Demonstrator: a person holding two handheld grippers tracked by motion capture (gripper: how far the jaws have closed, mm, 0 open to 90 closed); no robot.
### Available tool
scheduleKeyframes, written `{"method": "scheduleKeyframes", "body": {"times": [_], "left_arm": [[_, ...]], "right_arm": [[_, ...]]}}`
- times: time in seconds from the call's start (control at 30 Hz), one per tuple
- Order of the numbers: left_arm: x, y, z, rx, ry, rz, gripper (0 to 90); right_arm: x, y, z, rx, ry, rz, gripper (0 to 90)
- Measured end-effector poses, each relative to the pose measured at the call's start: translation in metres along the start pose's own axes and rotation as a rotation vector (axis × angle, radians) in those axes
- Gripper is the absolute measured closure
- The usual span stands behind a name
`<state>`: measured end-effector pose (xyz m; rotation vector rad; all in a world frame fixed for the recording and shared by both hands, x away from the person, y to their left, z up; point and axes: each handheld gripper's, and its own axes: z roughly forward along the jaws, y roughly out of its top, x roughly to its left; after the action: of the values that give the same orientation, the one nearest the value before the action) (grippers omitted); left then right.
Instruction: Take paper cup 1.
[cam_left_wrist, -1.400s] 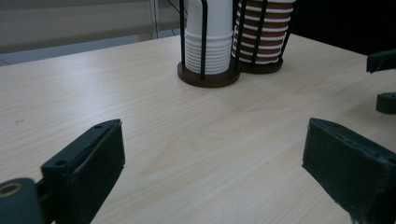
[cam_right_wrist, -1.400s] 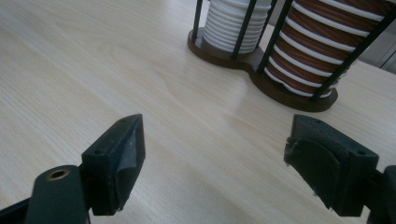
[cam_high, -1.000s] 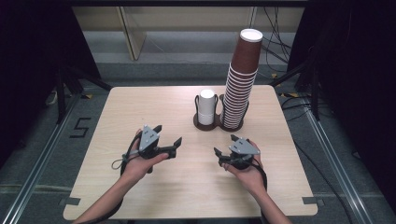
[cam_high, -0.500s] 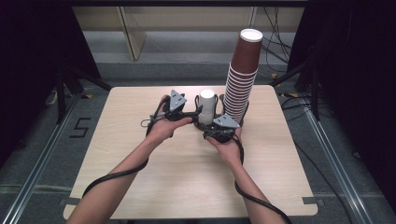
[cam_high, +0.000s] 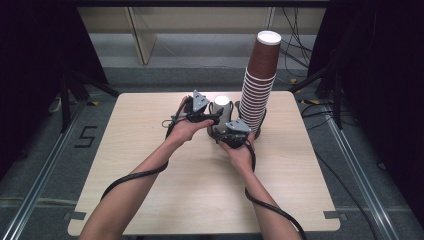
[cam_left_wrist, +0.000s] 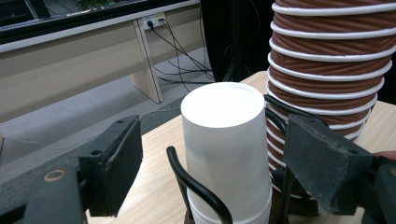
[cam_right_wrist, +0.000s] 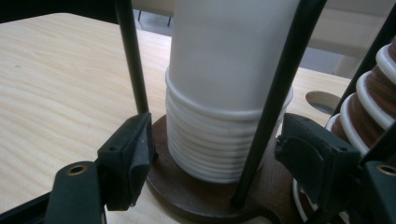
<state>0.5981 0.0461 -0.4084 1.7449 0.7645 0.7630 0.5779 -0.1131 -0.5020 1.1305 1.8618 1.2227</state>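
**Closing In on the White Cup Stack, With Wire Rods in the Way**

Standing upside down in a dark wooden holder base, the stack of white paper cups sits near the far middle of the wooden table, just beside the tall brown cup stack. Black wire guide rods rise around it, and they look like the likeliest trouble: a pad could catch a rod instead of cup wall, dragging the whole holder or rocking the brown tower (which leans a little already). Squeezing too hard might also crush the thin top cup, or lift several nested cups at once.

Up high, the left gripper has the top of the white stack between its spread jaws, which have just been closing; a gap shows on each side, so no pad touches. Down low, the right gripper straddles the nested rims and base. Its jaws have also just been closing, yet stand apart from the cups, one pad near a rod.
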Motion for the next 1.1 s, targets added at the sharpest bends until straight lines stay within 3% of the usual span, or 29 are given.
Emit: {"method": "scheduleKeyframes", "body": {"times": [0.2, 0.27, 0.3, 0.5, 0.53, 0.6, 0.63, 0.7, 0.9, 0.93, 0.97, 1.0, 1.1], "left_arm": [[-0.001, 0.001, 0.008, -0.004, 0.0, -0.01, 19.3], [-0.002, 0.001, 0.01, -0.002, 0.001, -0.006, 19.3], [-0.002, 0.0, 0.011, -0.001, -0.001, -0.007, 19.2], [-0.002, -0.002, 0.013, 0.004, 0.001, -0.009, 19.0], [-0.002, -0.002, 0.013, 0.003, 0.001, -0.011, 19.0], [-0.002, -0.002, 0.013, 0.002, 0.001, -0.013, 19.0], [-0.002, -0.002, 0.014, 0.002, 0.0, -0.014, 19.0], [-0.002, -0.002, 0.014, 0.004, -0.003, -0.014, 19.1], [0.0, -0.001, 0.016, -0.001, -0.009, -0.023, 19.1], [0.0, -0.001, 0.016, -0.002, -0.009, -0.022, 19.1], [0.0, -0.001, 0.017, -0.003, -0.011, -0.021, 19.1], [0.0, -0.001, 0.017, -0.002, -0.013, -0.018, 19.1], [0.001, 0.0, 0.019, -0.004, -0.018, -0.013, 19.3]], "right_arm": [[0.003, -0.001, 0.007, 0.006, -0.001, 0.024, 25.7], [0.003, 0.0, 0.009, -0.009, -0.003, 0.001, 25.4], [0.005, -0.001, 0.008, 0.001, -0.024, 0.031, 25.0], [0.006, 0.0, 0.011, -0.004, -0.061, 0.002, 26.6], [0.007, 0.001, 0.011, 0.014, -0.054, 0.016, 27.2], [0.007, 0.001, 0.012, 0.001, -0.081, 0.0, 27.5], [0.009, 0.002, 0.011, 0.025, -0.071, 0.026, 27.6], [0.007, 0.002, 0.013, 0.007, -0.088, -0.009, 27.8], [0.009, 0.002, 0.013, 0.006, -0.093, 0.036, 31.9], [0.007, 0.002, 0.013, 0.003, -0.095, 0.002, 31.9], [0.009, 0.002, 0.013, 0.006, -0.093, 0.035, 32.0], [0.007, 0.002, 0.013, 0.006, -0.093, 0.002, 32.2], [0.007, 0.002, 0.013, 0.005, -0.092, 0.004, 32.5]]}}
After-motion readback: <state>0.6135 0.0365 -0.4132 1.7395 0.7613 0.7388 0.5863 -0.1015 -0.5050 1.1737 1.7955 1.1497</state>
